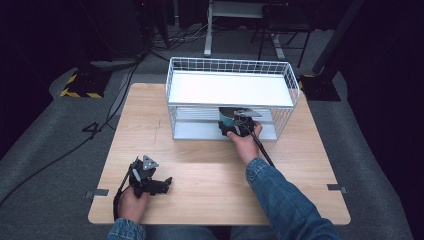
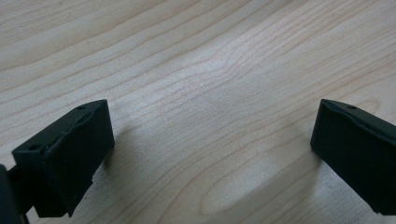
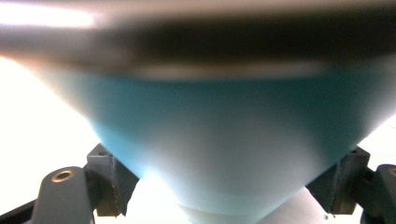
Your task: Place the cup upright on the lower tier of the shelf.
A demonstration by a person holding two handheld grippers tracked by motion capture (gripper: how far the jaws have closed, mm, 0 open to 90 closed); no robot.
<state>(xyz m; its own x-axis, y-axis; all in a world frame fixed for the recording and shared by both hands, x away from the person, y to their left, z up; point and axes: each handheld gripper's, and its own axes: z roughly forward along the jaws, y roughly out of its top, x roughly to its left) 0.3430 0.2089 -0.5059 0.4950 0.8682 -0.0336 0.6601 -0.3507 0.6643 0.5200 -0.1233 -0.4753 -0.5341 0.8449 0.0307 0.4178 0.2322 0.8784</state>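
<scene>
I hold the teal bowl (image 3: 224, 149) clamped in the right gripper (image 1: 234, 127), inside the lower tier of the white wire shelf (image 1: 231, 88), low enough to clear the upper tier. The left gripper (image 1: 161, 183) rests wide open and empty on the near-left desk (image 1: 200, 165), clear of the work.

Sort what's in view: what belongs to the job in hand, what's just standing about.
In the job:
- teal bowl, clamped in the right gripper
- white wire shelf rack, bowl at its lower tier

Standing by:
- left gripper, open, resting on the wooden table
- cables on the floor
</scene>
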